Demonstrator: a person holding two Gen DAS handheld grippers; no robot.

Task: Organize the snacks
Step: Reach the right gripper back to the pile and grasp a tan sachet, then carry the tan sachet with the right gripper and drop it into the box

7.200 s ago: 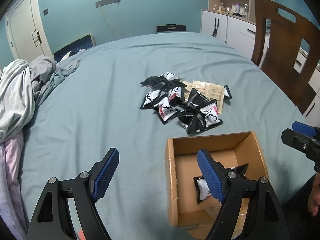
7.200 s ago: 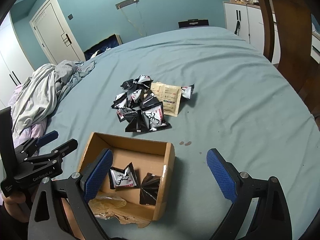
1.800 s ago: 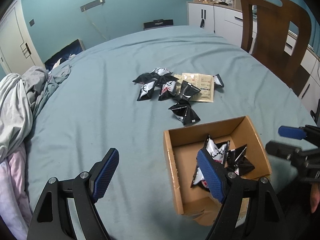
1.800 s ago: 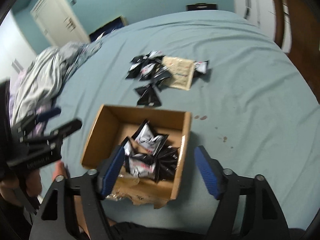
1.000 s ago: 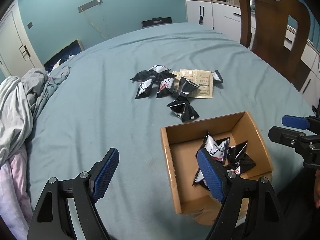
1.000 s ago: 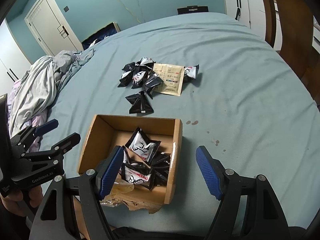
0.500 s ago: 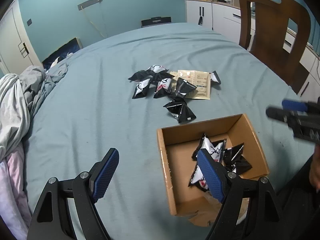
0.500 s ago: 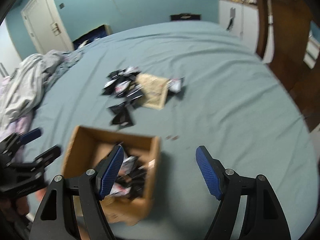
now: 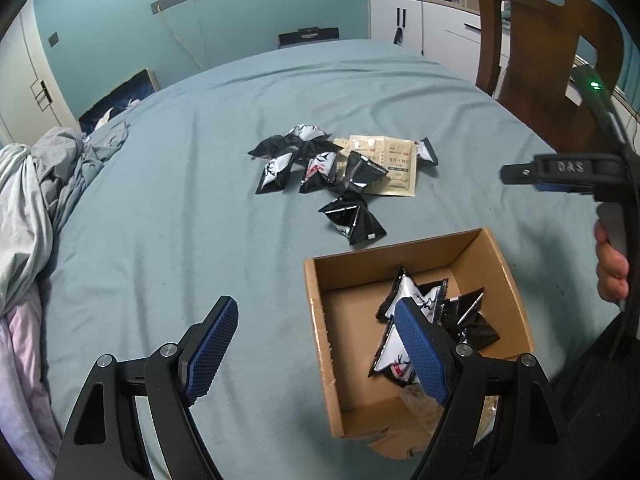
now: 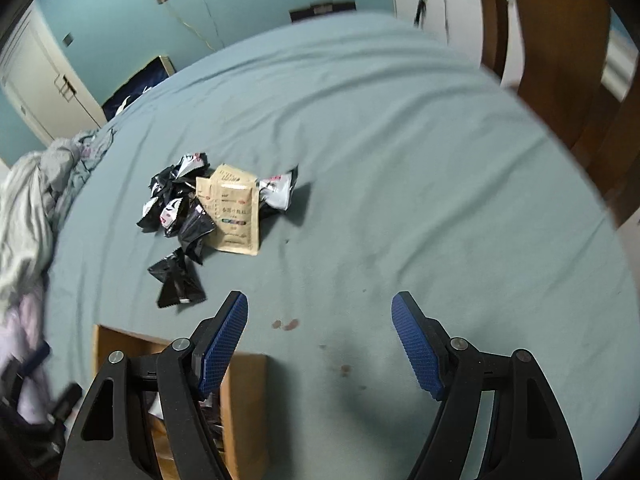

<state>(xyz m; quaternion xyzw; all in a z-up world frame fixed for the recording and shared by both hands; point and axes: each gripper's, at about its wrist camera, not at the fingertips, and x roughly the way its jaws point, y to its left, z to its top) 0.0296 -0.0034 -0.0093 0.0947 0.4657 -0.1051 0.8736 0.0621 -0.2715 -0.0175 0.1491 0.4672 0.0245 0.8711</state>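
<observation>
An open cardboard box (image 9: pixel 316 320) sits on the blue-grey tablecloth and holds several black and white snack packets (image 9: pixel 416 304). Beyond it lies a loose heap of the same packets (image 9: pixel 316 168) around a flat tan sachet (image 9: pixel 394 164), with one black packet (image 9: pixel 354 222) nearest the box. My left gripper (image 9: pixel 316 344) hangs open and empty over the box's left wall. My right gripper (image 10: pixel 320 340) is open and empty above bare cloth, to the right of the box corner (image 10: pixel 244 400). The packet heap (image 10: pixel 180 208) and tan sachet (image 10: pixel 236 212) lie ahead to its left.
A wooden chair (image 9: pixel 548 52) stands at the table's far right. Crumpled grey and pink cloths (image 9: pixel 28 200) lie along the left edge. A person's hand (image 9: pixel 610 264) holds the right gripper's handle. Dark stains (image 10: pixel 286 324) mark the cloth.
My right gripper has swung to the right, off the box and out over bare cloth; the box has slid to the lower left of its view. The left gripper has stayed put.
</observation>
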